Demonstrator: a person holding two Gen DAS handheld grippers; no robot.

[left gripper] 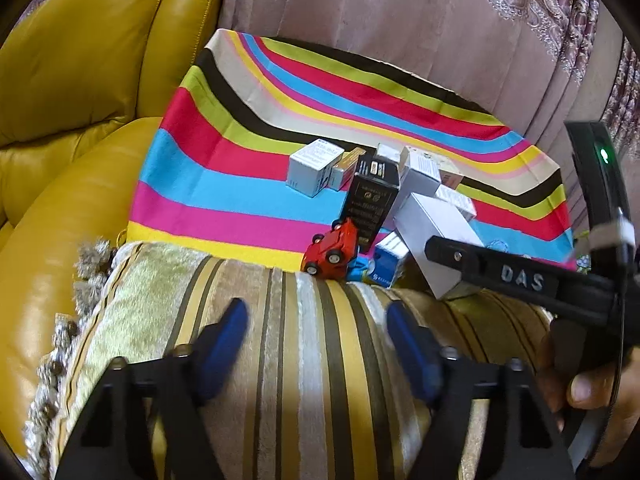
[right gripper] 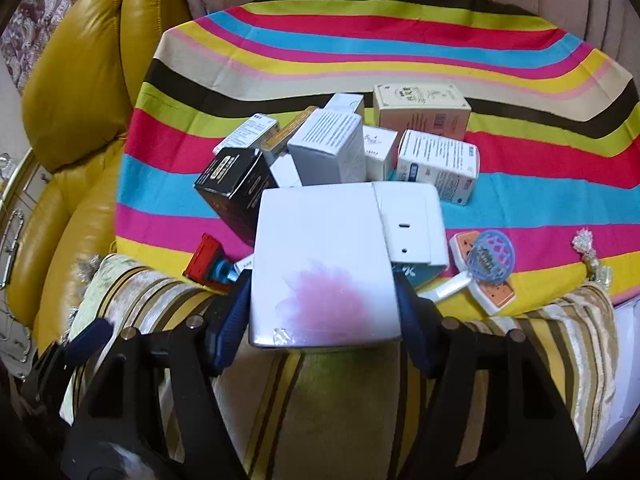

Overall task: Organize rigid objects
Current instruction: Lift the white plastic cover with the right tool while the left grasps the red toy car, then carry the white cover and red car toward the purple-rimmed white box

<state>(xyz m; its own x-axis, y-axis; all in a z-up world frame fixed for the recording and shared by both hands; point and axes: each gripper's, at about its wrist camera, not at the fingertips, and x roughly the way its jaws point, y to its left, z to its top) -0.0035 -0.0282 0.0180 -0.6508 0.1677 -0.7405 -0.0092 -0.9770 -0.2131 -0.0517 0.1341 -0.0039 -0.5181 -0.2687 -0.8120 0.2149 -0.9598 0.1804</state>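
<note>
My right gripper [right gripper: 322,312] is shut on a large white box [right gripper: 324,264] with a pink smudge, held above a striped cushion; the box also shows in the left wrist view [left gripper: 434,236]. Behind it lies a pile of small boxes: a black box [right gripper: 236,188], a grey-white box [right gripper: 328,148], a cream box [right gripper: 422,110], a white-and-blue box [right gripper: 438,166]. A red toy car [left gripper: 334,254] lies on its side by the black box [left gripper: 370,200]. My left gripper [left gripper: 316,340] is open and empty over the cushion, left of the right gripper [left gripper: 520,276].
A bright striped cloth [right gripper: 400,40] covers the sofa seat. A gold-and-brown striped cushion [left gripper: 300,360] lies in front. A yellow leather sofa arm [left gripper: 80,80] is at the left. A blue mesh ball [right gripper: 490,256] and white-and-orange plugs [right gripper: 494,296] lie at the right.
</note>
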